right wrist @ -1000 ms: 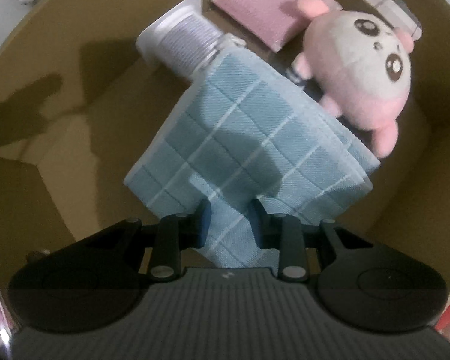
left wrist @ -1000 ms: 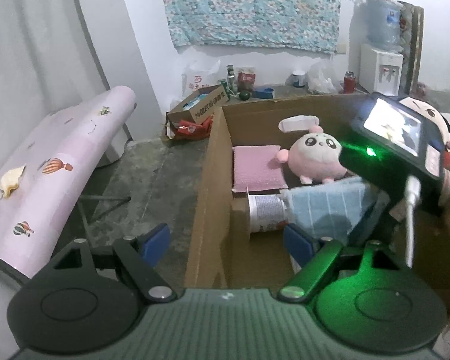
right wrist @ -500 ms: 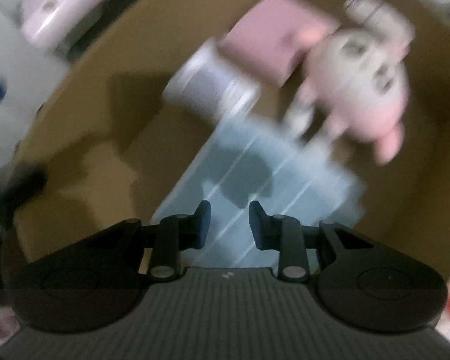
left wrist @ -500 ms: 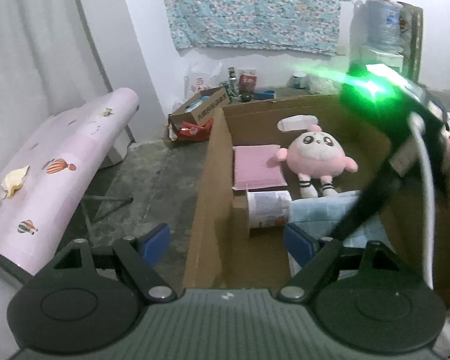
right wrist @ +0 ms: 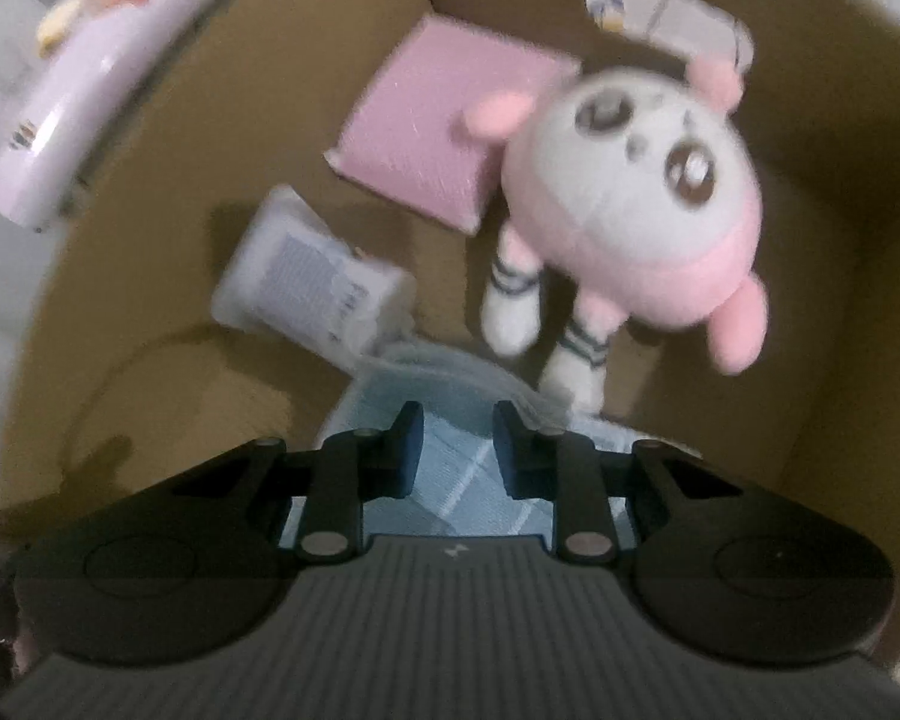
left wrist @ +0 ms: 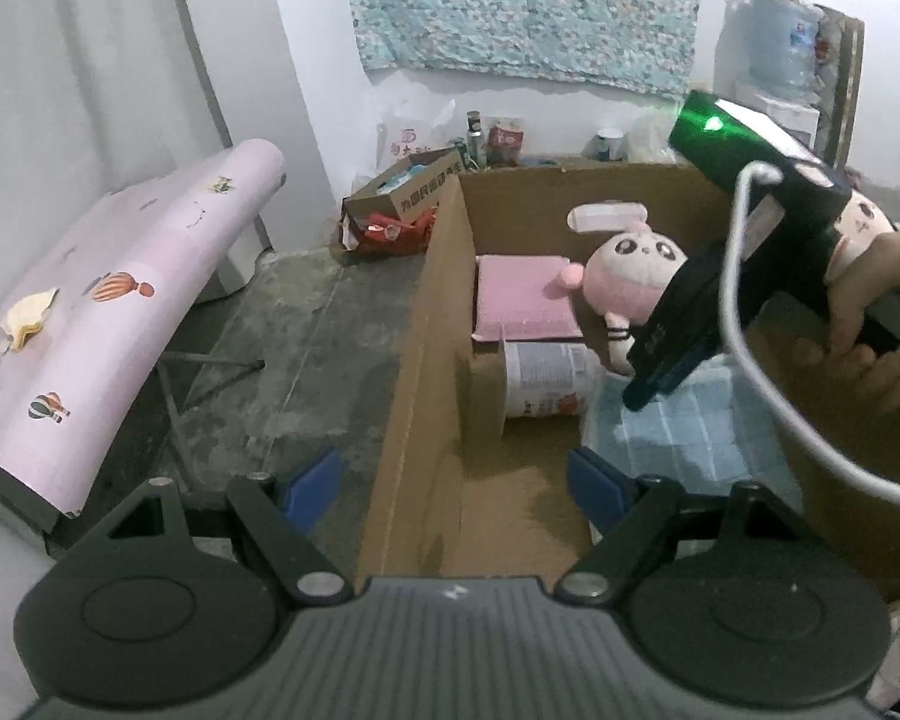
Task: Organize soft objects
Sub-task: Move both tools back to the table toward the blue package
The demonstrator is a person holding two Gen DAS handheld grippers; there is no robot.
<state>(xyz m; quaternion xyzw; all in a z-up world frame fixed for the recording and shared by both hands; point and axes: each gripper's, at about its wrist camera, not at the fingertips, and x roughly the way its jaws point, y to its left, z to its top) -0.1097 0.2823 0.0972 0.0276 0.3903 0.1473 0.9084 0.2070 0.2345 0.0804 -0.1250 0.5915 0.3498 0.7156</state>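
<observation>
From my left gripper (left wrist: 453, 489) I look down over the near wall of the cardboard box (left wrist: 414, 396); its blue pads stand wide apart, one outside that wall and one inside, with nothing between them. My right gripper (right wrist: 453, 441) hangs above the blue checked cloth (right wrist: 450, 474), which lies flat on the box floor at the near end. Its jaws are closing, a narrow gap left between the pads, and I see the cloth below that gap, not pinched in it (the picture is blurred, so I judge this by the cloth lying flat and unlifted). In the left view a hand (left wrist: 864, 300) grips the handle of that right tool over the box. Further in, the pink plush toy (right wrist: 636, 222) lies on its back, feet toward the cloth, one ear over the folded pink cloth (right wrist: 444, 126) in the far corner. A white can (right wrist: 312, 282) lies on its side, touching the blue cloth's far edge.
</observation>
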